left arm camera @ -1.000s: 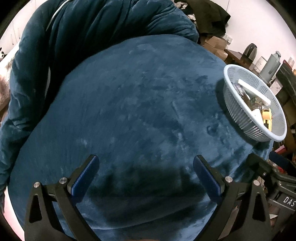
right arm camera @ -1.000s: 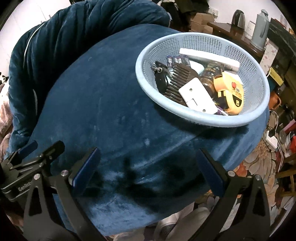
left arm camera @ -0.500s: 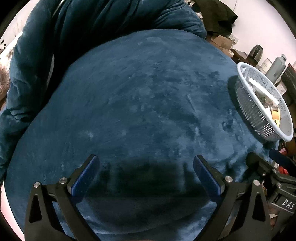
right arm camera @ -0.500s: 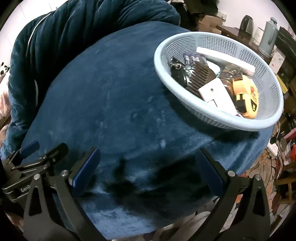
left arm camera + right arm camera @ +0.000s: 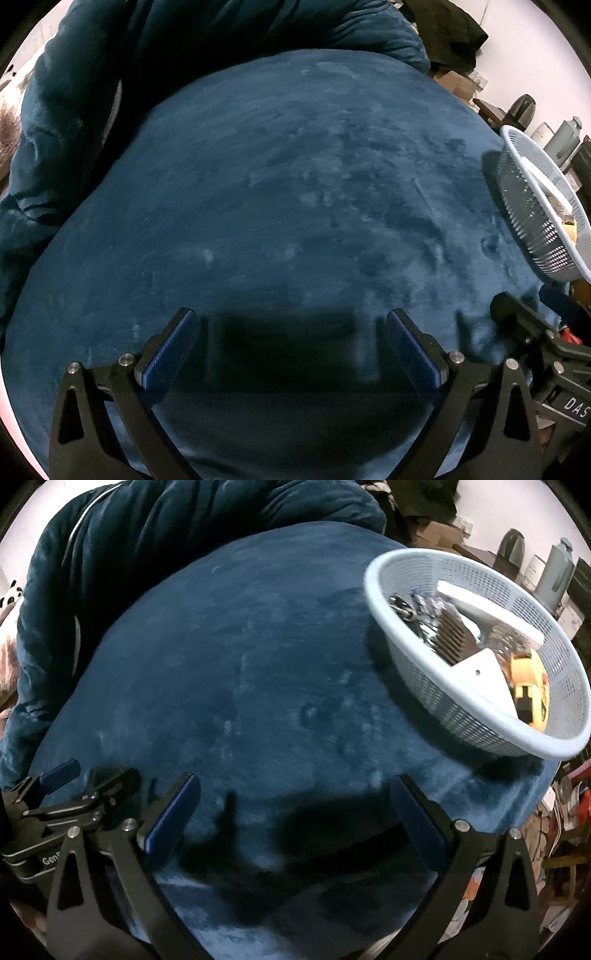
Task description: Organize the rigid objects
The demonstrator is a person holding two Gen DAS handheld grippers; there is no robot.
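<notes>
A pale blue mesh basket [image 5: 476, 716] sits on the right of a dark blue velvet-covered surface [image 5: 258, 664]. It holds a yellow tape measure [image 5: 530, 690], a white plate-like piece [image 5: 484, 672], a white bar [image 5: 487, 609], a black ribbed block [image 5: 448, 638] and keys [image 5: 402, 607]. The basket also shows at the right edge of the left wrist view [image 5: 539, 218]. My left gripper [image 5: 291, 347] is open and empty, low over the bare velvet [image 5: 295, 184]. My right gripper [image 5: 295, 816] is open and empty, left of and below the basket.
A heaped dark blue quilt [image 5: 147, 535] lies behind the surface. Kettles and a flask [image 5: 557, 568] stand on furniture at the far right. The surface's front right edge [image 5: 532, 797] drops to a cluttered floor. The other gripper's body shows at the left edge [image 5: 55, 812].
Both grippers have sunk lower and drawn left, so the basket has slid toward the right edge in both views. Both stay open and empty.
</notes>
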